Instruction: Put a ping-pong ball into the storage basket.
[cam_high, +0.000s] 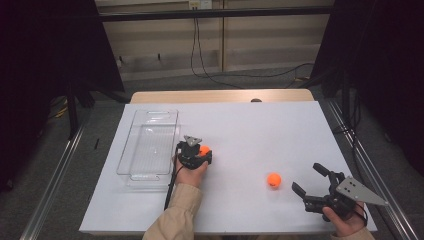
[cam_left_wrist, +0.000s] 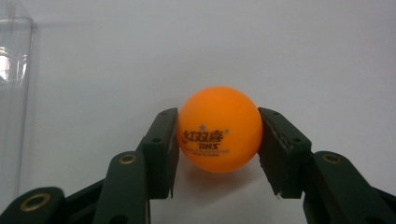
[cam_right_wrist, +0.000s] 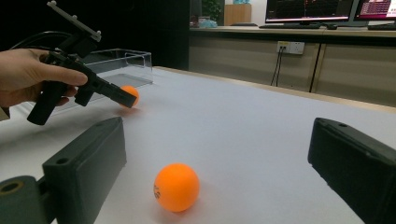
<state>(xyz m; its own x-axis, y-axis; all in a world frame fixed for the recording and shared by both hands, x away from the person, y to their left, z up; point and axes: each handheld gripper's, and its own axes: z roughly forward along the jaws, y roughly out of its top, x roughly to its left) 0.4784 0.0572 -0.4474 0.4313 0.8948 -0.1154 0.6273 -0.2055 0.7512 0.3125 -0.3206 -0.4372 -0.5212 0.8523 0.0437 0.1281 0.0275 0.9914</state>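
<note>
High view: the left gripper (cam_high: 200, 151) sits just right of the clear plastic bin (cam_high: 148, 145), closed on an orange ball (cam_high: 204, 149). The bin lies on the white worktop (cam_high: 250, 125) and looks empty; no orange shows inside it. A second orange ball (cam_high: 273, 180) rests free on the worktop, well right of the bin and a little ahead of the right gripper (cam_high: 310, 180), whose jaws stand apart with nothing between them.

Left gripper view: both pads press the first ball (cam_left_wrist: 218, 129) at its sides, the printed logo facing the camera. The ball appears to be on or barely above the white surface, a soft shadow under it. A corner of the bin wall (cam_left_wrist: 16, 70) shows at the left edge, near but not touching.

Right gripper view: the jaws are wide open, and the second ball (cam_right_wrist: 177, 187) lies on the worktop between and ahead of them, touched by neither. Farther off, the person's left hand (cam_right_wrist: 28, 77) holds its gripper clamped on the first ball (cam_right_wrist: 130, 94), with the bin (cam_right_wrist: 119, 63) just behind it.

Judgement: the work reads as moving both balls into the bin. Progress is early. One ball is grasped but not yet over the bin; the other is not yet picked up. Remaining: lift, carry and release the first, then grasp and deposit the second.
</note>
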